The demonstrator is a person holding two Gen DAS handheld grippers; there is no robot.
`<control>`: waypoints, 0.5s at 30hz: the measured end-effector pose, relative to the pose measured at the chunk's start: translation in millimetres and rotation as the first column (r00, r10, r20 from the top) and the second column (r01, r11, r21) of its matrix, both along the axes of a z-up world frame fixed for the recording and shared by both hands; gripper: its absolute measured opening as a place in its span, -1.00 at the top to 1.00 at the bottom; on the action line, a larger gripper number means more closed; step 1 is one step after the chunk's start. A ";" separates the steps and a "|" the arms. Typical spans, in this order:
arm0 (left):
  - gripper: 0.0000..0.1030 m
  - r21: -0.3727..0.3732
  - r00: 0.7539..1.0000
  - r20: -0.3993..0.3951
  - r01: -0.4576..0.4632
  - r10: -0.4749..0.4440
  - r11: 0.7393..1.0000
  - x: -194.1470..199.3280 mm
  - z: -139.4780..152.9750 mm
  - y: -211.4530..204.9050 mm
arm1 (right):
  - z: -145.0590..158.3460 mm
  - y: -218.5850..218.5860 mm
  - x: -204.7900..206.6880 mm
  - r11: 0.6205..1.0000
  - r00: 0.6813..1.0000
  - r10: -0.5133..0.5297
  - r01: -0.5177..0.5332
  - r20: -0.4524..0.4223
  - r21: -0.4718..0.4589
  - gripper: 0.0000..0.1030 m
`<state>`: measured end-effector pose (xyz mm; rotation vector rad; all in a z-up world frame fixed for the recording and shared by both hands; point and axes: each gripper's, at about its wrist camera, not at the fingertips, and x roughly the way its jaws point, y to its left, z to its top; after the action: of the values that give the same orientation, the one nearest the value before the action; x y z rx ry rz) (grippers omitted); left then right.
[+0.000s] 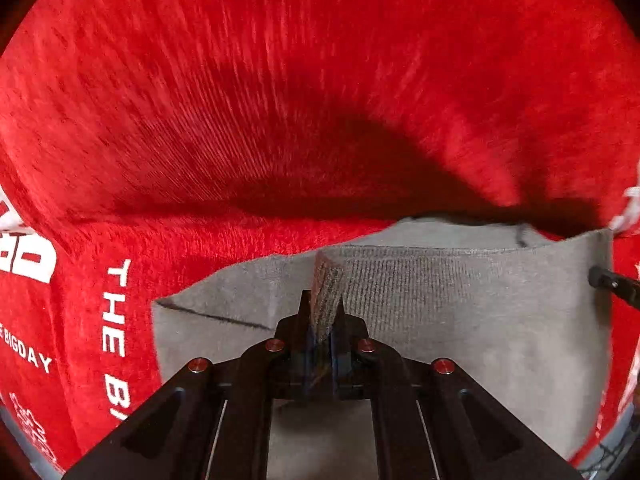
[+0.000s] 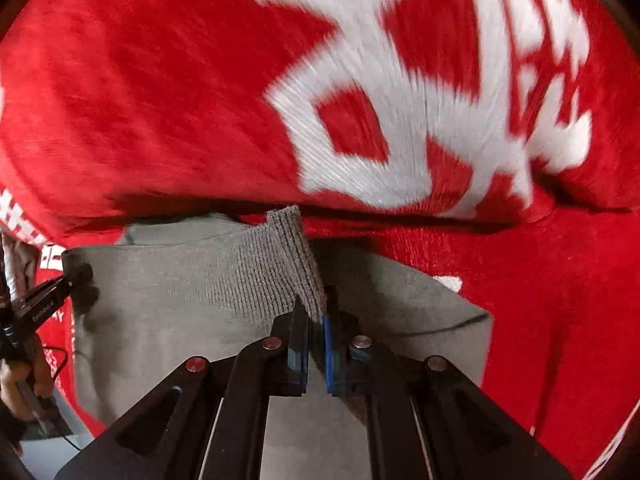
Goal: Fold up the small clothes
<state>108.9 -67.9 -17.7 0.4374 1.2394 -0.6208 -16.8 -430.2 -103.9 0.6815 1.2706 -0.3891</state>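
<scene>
Left wrist view shows the grey garment (image 1: 460,312) hanging over a red printed cloth (image 1: 280,80), its ribbed hem pinched at one corner in the left tongs (image 1: 325,320), which are clamped on it. Right wrist view has the right tongs (image 2: 316,320) clamped on the hem's other corner, just below the cloth's white lettering (image 2: 400,120). Both grips are thin; a quick swing could probably pull a corner free or land the fold crooked on the cloth.
</scene>
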 end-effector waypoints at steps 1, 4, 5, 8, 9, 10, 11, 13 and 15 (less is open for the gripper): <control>0.85 0.017 1.000 0.007 -0.013 0.013 1.000 2.1 -6.7 -0.2 | -7.2 -0.5 -0.4 1.000 1.000 -0.007 0.007 -0.007 0.007 0.87; 0.84 0.047 0.999 0.003 -0.042 0.042 0.998 9.8 -18.5 2.2 | -14.1 -2.1 -1.6 1.000 1.000 -0.026 0.026 -0.012 0.008 0.80; 0.79 0.053 0.999 0.005 -0.054 0.054 0.997 12.8 -19.0 4.1 | -13.3 -3.1 -1.9 0.999 0.999 -0.033 0.034 -0.014 0.004 0.77; 0.59 0.106 0.992 0.076 -0.105 0.098 0.989 22.7 -10.7 14.2 | -5.3 -10.4 -7.2 0.996 0.995 -0.082 0.080 -0.049 -0.050 0.74; 0.59 0.108 0.990 0.080 -0.121 0.113 0.987 27.5 -6.1 20.4 | -2.4 -16.0 -12.3 0.993 0.992 -0.113 0.110 -0.059 -0.041 0.74; 0.59 0.112 0.988 0.072 -0.147 0.139 0.983 33.3 0.6 29.8 | 0.4 -18.4 -15.8 0.991 0.990 -0.130 0.128 -0.062 -0.033 0.74; 0.59 0.108 0.986 0.065 -0.158 0.152 0.981 35.7 5.5 35.7 | 3.0 -21.3 -18.7 0.989 0.988 -0.144 0.142 -0.062 -0.025 0.74; 0.59 0.076 0.986 0.048 -0.160 0.157 0.984 35.7 22.6 51.4 | 15.7 -17.4 -27.1 0.990 0.989 -0.139 0.139 -0.042 -0.014 0.74; 0.59 0.060 0.989 0.036 -0.145 0.143 0.988 28.7 35.5 62.2 | 27.5 -8.2 -32.2 0.993 0.993 -0.116 0.116 -0.018 0.002 0.74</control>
<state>137.5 -5.7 17.8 0.4043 1.2503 -0.4516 -49.0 -438.4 -76.3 0.7574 1.2523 -0.4896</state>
